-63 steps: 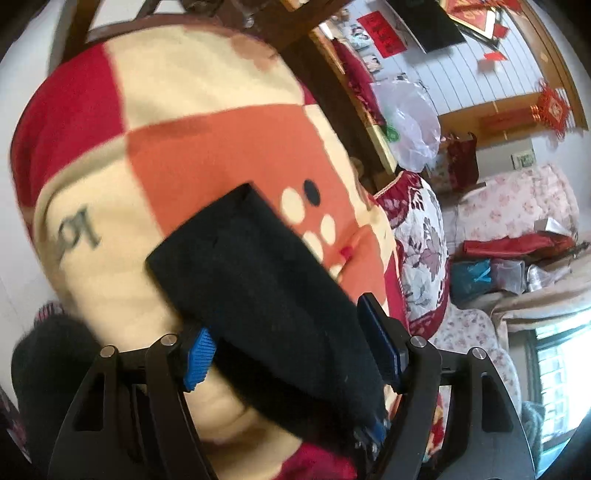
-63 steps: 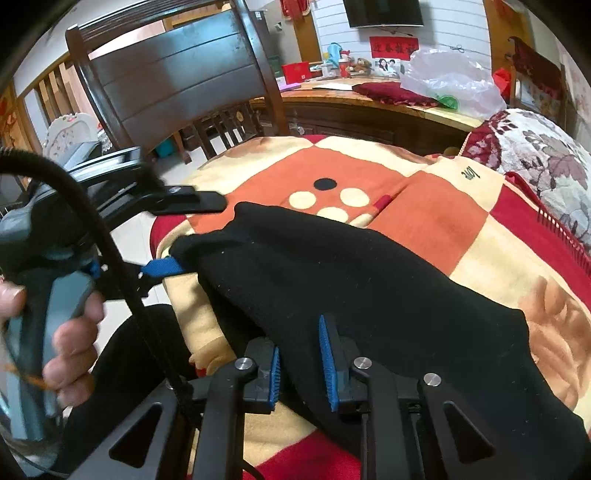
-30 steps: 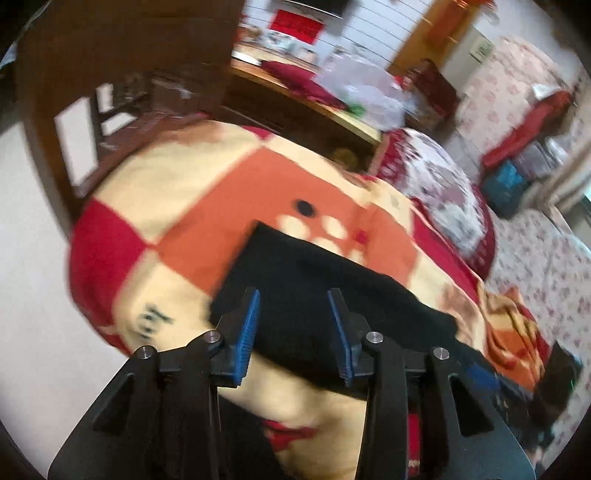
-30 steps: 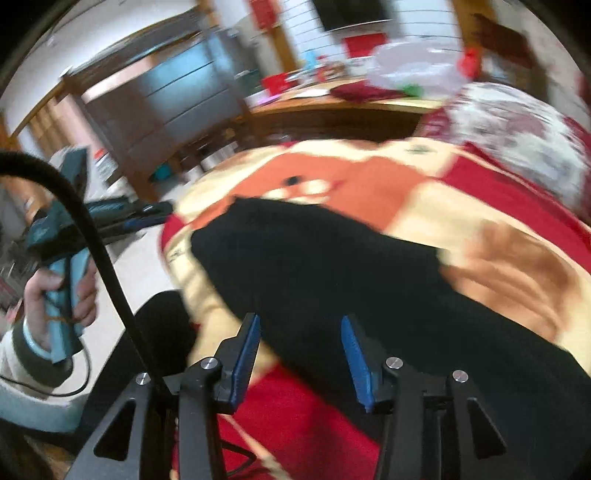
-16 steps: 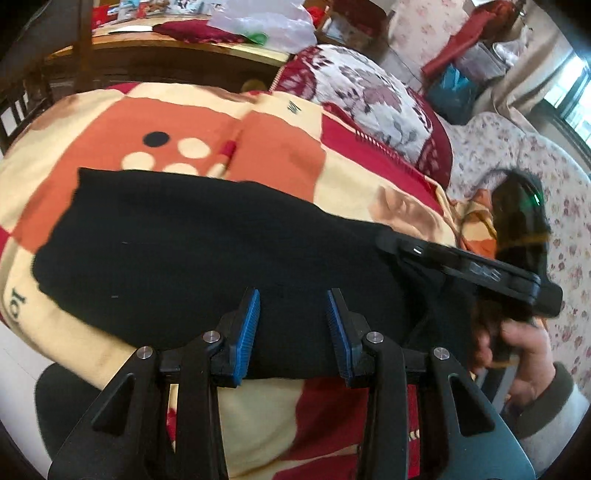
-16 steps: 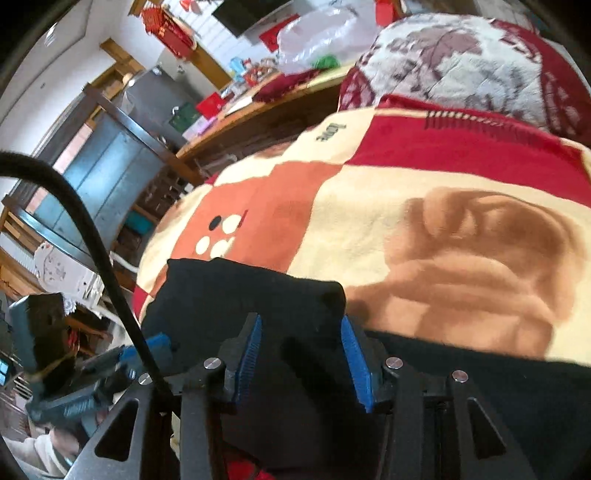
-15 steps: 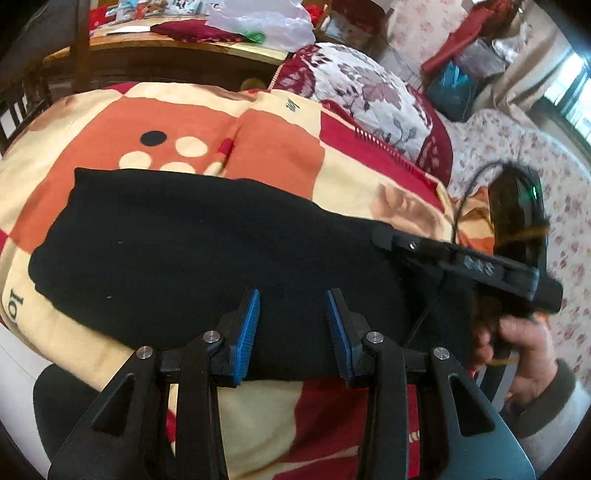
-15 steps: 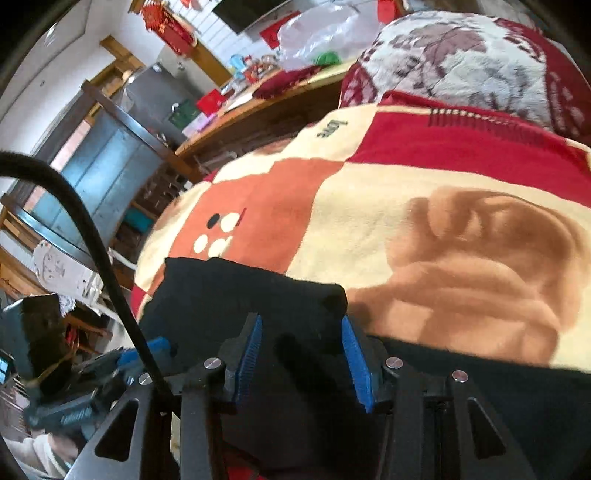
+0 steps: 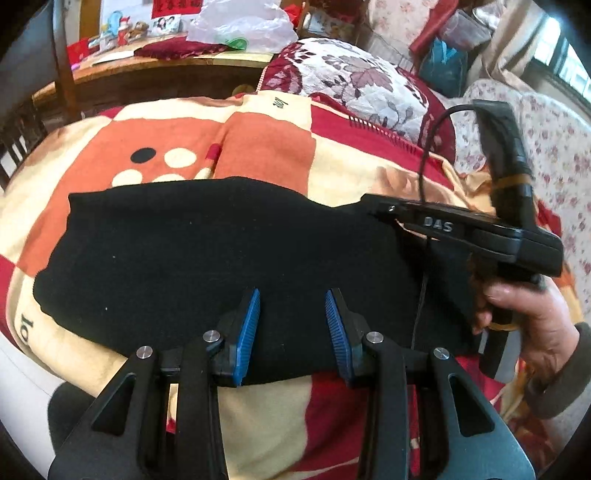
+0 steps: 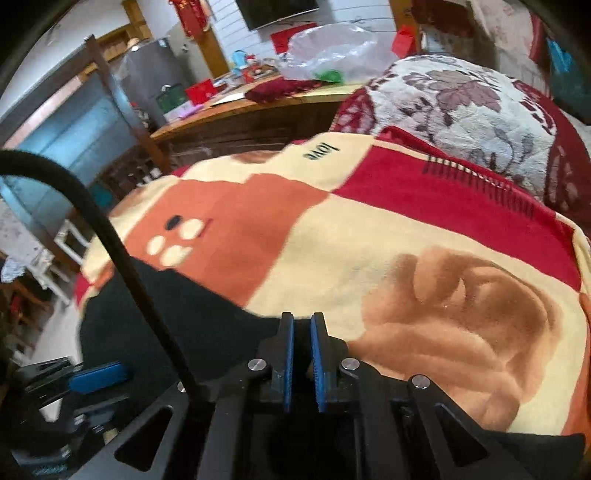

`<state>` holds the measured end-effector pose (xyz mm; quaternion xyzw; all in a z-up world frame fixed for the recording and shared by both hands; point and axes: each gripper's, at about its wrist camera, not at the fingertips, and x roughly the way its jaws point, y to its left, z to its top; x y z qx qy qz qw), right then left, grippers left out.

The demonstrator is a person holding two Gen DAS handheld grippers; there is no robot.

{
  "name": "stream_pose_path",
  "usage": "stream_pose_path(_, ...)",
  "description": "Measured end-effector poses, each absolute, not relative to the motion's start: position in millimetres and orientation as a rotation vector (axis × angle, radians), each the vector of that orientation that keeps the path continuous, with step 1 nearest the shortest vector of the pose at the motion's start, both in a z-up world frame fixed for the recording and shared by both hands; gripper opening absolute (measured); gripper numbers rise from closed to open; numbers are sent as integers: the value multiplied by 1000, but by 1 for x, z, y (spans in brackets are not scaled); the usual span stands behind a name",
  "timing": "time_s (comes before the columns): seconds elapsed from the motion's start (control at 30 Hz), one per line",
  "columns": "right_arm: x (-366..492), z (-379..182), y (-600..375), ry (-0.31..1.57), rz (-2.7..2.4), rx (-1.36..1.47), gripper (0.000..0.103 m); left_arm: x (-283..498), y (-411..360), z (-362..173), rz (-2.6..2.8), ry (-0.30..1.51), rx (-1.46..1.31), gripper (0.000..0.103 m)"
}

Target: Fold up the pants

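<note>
The black pants (image 9: pixel 207 254) lie folded lengthwise across a checked red, orange and cream blanket (image 9: pixel 266 144). My left gripper (image 9: pixel 291 314) is open, its blue pads over the near edge of the pants, holding nothing. My right gripper (image 10: pixel 300 332) is shut on the far edge of the pants (image 10: pixel 207 332) at their right end. It also shows in the left wrist view (image 9: pixel 384 212), held by a hand (image 9: pixel 524 317), with its tip on the cloth.
A floral cushion (image 9: pixel 365 81) lies behind the blanket. A wooden table (image 9: pixel 155 70) with a plastic bag (image 9: pixel 240 26) and clutter stands at the back. A dark chair (image 10: pixel 92 122) stands at the left. A floral sofa (image 9: pixel 554 147) is on the right.
My right gripper has closed on the edge of the pants, which it straddled open half a second ago. My left gripper has stayed open at the near edge.
</note>
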<state>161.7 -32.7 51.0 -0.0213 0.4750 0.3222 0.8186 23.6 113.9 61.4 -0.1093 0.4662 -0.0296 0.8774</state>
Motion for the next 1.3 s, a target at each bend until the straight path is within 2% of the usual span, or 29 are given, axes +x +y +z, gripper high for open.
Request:
stream_pose_path(0.17,162,44,-52,1044,685,92,10,23,116,61,-61,965,-240,35)
stream_pose_path(0.2,161,49,-57,1046,681,108,14,23,117,62,-61,964,-252,35)
stream_pose_path(0.27,154,63,-73,1040,690,138,34,21,118,67,-72,958,-272,35)
stream_pose_path(0.3,150,69,-78,1032,701,144,35,20,119,71,-86,951,-290,35)
stream_pose_path(0.5,117,98,-145,999,610,92,35,24,100,82,-149,964,-276,35)
stream_pose_path(0.8,86,94,-252,1057,322,12,37,47,52,81,-297,1004,-257,35)
stream_pose_path(0.93,84,96,-277,1064,251,16,43,56,36,82,-355,1017,-253,35)
stream_pose_path(0.97,83,96,-280,1067,240,17,44,59,33,81,-373,1026,-257,38)
stream_pose_path(1.03,82,93,-287,1079,222,35,44,64,28,80,-405,1037,-265,57)
stream_pose_path(1.3,89,85,-296,1101,152,25,44,78,9,81,-484,1039,-168,58)
